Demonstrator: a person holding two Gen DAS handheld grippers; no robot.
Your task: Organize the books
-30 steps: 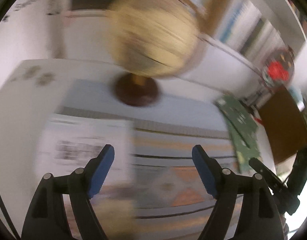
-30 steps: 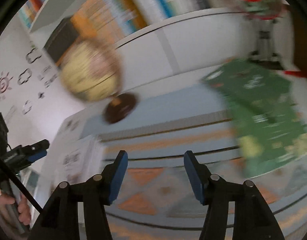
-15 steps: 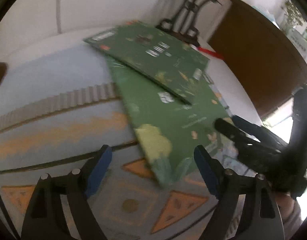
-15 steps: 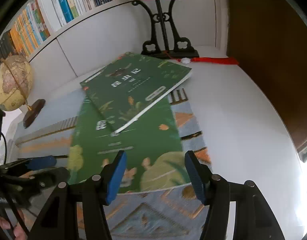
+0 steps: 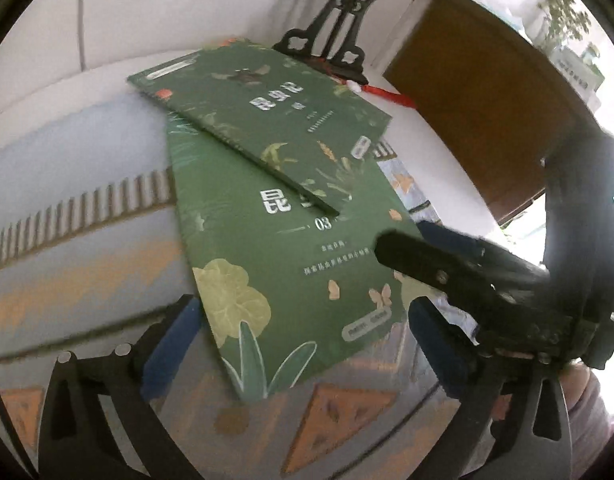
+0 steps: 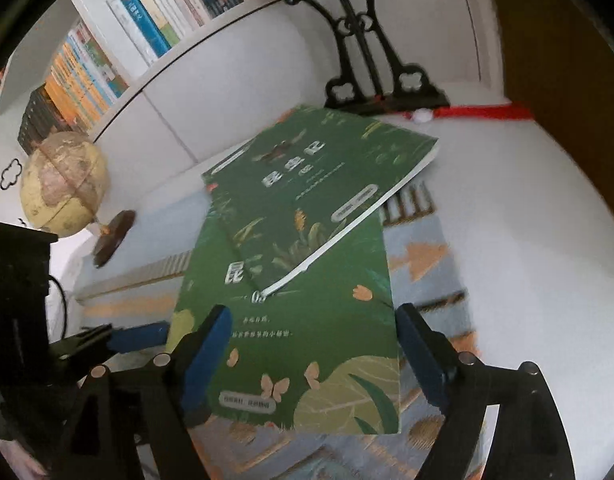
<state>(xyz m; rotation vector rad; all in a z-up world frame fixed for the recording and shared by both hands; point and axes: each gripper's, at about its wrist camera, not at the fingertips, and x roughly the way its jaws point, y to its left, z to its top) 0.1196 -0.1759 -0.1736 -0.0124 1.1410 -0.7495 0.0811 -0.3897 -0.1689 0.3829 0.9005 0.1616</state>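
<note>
both grippers, left [image 5: 303, 334] and right [image 6: 313, 354], have just swung over and spread apart astride the lower green book [image 6: 307, 344], empty, poised to straighten the upper book [image 6: 319, 196].

Each hand-held gripper is black plastic with two angular, open-framed fingers, each faced on its inner side with a blue pad. On the left hand-held gripper [image 5: 303, 336] round silver screw heads sit at about 8 o'clock of the left wrist view. The right hand-held gripper [image 6: 313, 352] shows the same silver screws on both fingers. A thin black cable [image 6: 61, 304] loops at 9 o'clock of the right wrist view.
</note>
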